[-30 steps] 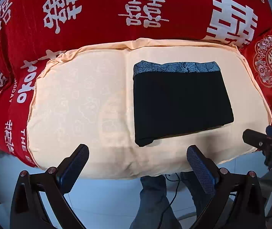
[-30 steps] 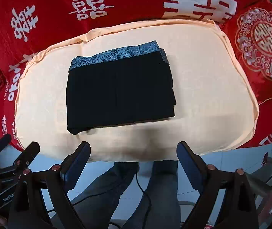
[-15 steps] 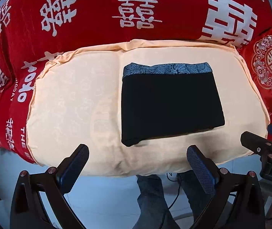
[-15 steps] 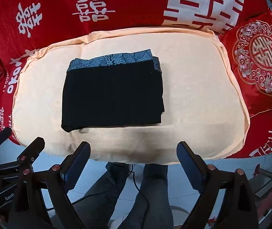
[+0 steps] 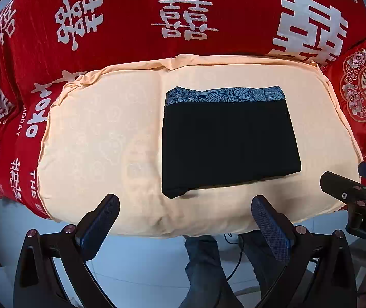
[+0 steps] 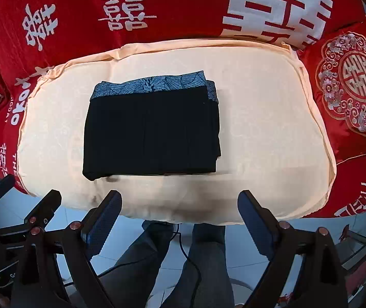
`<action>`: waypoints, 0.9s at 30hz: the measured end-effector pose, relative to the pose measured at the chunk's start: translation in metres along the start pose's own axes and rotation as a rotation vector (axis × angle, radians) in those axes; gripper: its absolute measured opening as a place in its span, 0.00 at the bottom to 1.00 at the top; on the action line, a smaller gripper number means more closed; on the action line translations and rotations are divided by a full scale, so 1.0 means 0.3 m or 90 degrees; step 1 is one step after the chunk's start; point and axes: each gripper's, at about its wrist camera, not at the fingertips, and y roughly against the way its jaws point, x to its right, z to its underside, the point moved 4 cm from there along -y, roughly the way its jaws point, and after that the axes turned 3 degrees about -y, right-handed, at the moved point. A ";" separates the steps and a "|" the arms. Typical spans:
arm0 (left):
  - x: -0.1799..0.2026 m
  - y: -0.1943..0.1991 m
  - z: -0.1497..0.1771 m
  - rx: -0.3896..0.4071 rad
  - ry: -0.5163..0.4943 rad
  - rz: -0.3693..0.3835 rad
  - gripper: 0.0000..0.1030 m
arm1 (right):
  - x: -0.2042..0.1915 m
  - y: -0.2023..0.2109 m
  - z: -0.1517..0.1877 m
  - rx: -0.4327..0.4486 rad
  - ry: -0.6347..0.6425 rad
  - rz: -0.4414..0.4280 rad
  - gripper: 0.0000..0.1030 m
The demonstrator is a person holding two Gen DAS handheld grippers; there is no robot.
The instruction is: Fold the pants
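Observation:
Black pants with a blue patterned waistband lie folded into a flat rectangle on a cream cushion. In the right wrist view the same pants sit left of the middle of the cushion. My left gripper hangs open over the cushion's near edge, nothing between its fingers. My right gripper is also open and empty, just short of the near edge. Each gripper shows at the side of the other's view.
A red cover with white characters surrounds the cushion. A red embroidered pillow lies to the right. Below the cushion's edge are a person's legs, a cable and a pale tiled floor.
Both grippers have drawn back and up from the cushion, so the pants look smaller and farther off. The pants have not moved. Both grippers stay open.

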 end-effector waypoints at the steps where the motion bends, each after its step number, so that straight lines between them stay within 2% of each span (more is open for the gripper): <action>1: 0.000 0.000 0.000 0.000 0.000 0.000 1.00 | 0.000 0.000 -0.003 0.000 0.001 0.000 0.91; 19: -0.009 0.001 -0.018 0.001 -0.009 -0.002 1.00 | -0.009 -0.003 -0.011 0.002 0.000 0.003 0.91; 27: -0.019 -0.006 -0.023 0.005 -0.024 -0.019 1.00 | -0.013 -0.006 -0.015 0.001 -0.001 0.012 0.91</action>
